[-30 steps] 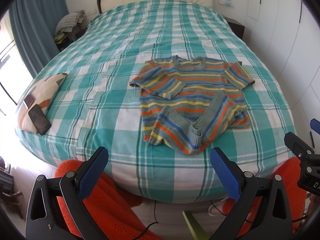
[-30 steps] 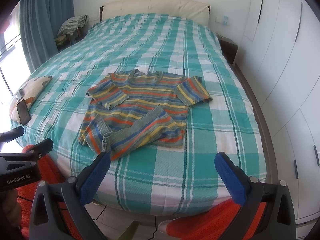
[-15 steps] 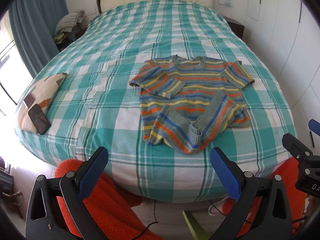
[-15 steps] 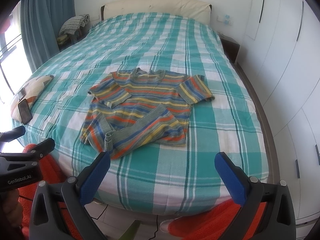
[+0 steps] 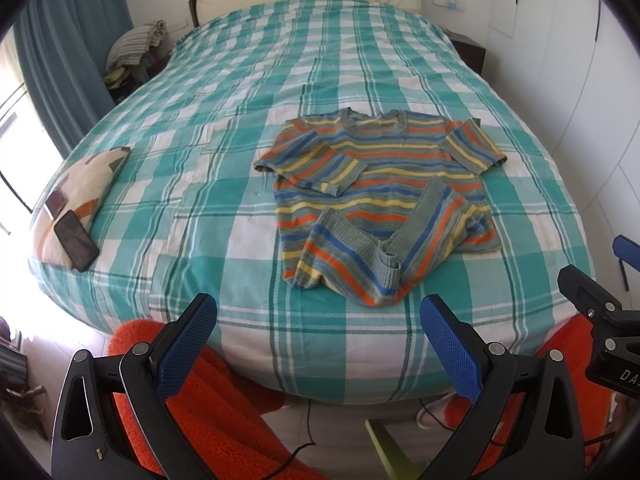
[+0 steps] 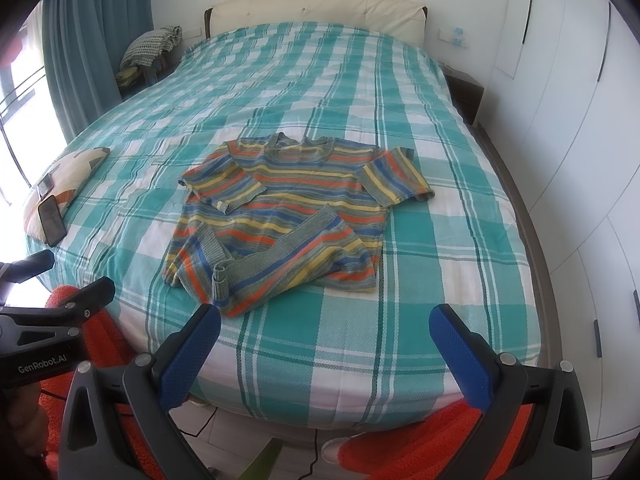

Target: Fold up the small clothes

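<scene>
Over at the left edge of the bed [image 5: 224,92] a patterned cushion [image 5: 86,184] lies flat with a dark phone [image 5: 76,246] and a smaller card-like thing I can't identify resting on top, probably parked there to keep them away from the working area. A heap of folded textiles [image 5: 136,46] sits beyond the far left corner, off the checked bedspread.

The left gripper [image 5: 318,344] hangs off the near edge of the mattress, its blue pads spread wide with nothing between them. It looks poised, not committed, aimed across the spread toward the garment.

The striped sweater [image 5: 380,196] lies face up right of the bed's middle, neckline toward the headboard and hem toward me. Its left sleeve is folded over the chest, and the long right sleeve runs diagonally across the lower body, its cuff [image 5: 388,264] curled up near the hem. I'd judge the sleeves are tucked in so the body can be doubled over next; the bunched lower corner may want smoothing first.

The right gripper [image 6: 324,346] is likewise gaping and empty, held just short of the mattress edge, nearer the sweater's hem than its partner. White wardrobe doors [image 6: 568,92] line the wall on the right.
</scene>
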